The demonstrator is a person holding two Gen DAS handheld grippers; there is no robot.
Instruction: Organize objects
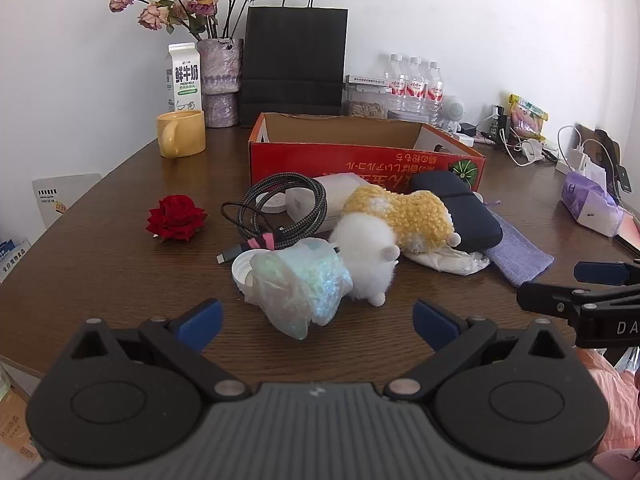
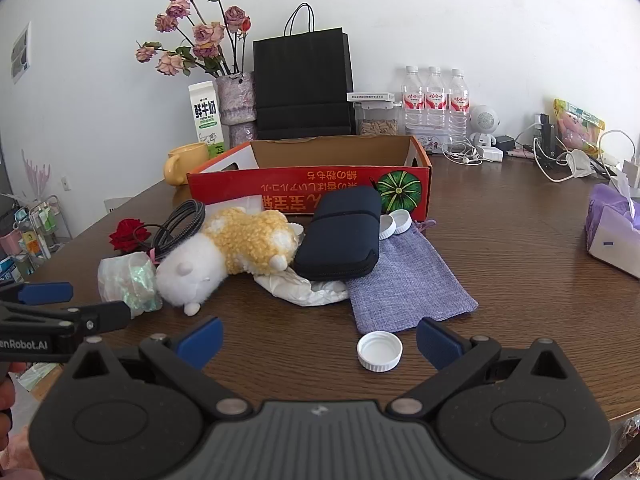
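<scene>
A heap lies in front of an empty red cardboard box (image 1: 360, 160) (image 2: 308, 192): a white and yellow plush toy (image 1: 384, 232) (image 2: 224, 248), a braided cable coil (image 1: 284, 208), a dark blue zip case (image 1: 460, 208) (image 2: 344, 240), a purple cloth pouch (image 2: 408, 284), an iridescent wrapped roll (image 1: 300, 280) (image 2: 128, 280), a red rose (image 1: 176, 218) (image 2: 128, 234). My left gripper (image 1: 318, 320) stands open just short of the roll. My right gripper (image 2: 320, 340) is open near a white cap (image 2: 379, 351). Neither holds anything.
Along the back wall stand a yellow mug (image 1: 180, 134), a milk carton (image 1: 183, 76), a vase of dried roses (image 1: 218, 80), a black paper bag (image 1: 294, 64) and water bottles (image 1: 416, 84). Chargers, cables and a tissue pack (image 2: 612, 232) crowd the right side. Two more white caps (image 2: 394, 222) lie by the box.
</scene>
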